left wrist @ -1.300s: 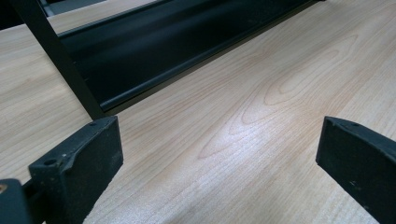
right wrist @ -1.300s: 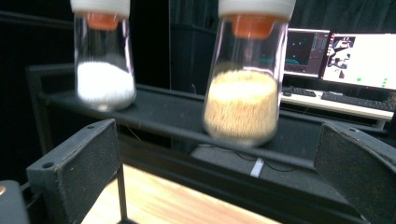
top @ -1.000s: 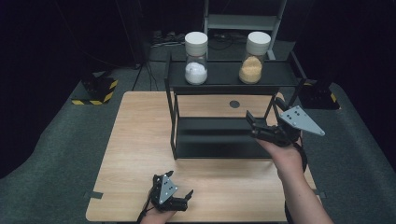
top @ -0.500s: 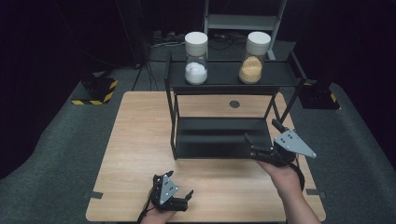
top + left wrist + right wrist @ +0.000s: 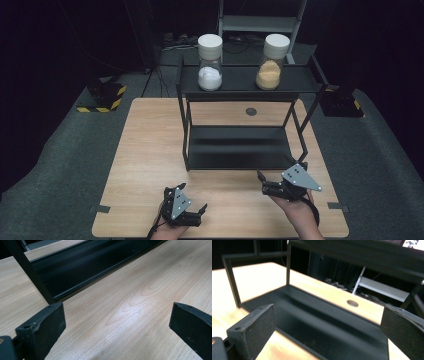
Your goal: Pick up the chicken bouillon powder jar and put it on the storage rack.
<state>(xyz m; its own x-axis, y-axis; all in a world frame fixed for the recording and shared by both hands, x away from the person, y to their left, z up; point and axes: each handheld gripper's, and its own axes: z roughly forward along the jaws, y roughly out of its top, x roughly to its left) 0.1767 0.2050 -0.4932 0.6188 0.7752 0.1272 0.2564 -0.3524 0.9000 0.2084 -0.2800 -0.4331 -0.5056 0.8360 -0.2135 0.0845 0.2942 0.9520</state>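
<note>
Your right claw [image 5: 272,184] gapes wide w/ nothing in it, low over the light wooden worktop [image 5: 145,150] just near of the black metal two-tier rack [image 5: 240,150], facing its bottom shelf. Your left claw [image 5: 192,212], also wide & empty, sits at the near edge. Far off, on the rack's top: white-capped jar of white powder [image 5: 210,62] left, white-capped jar of tan grains [image 5: 270,62] right.

Two jars [image 5: 210,62] [image 5: 272,61], one shelf rack [image 5: 240,155], two hand-held grippers [image 5: 192,214] [image 5: 272,184]

Two jars [image 5: 210,68] atop black rack [image 5: 240,152], grippers apart.
</note>
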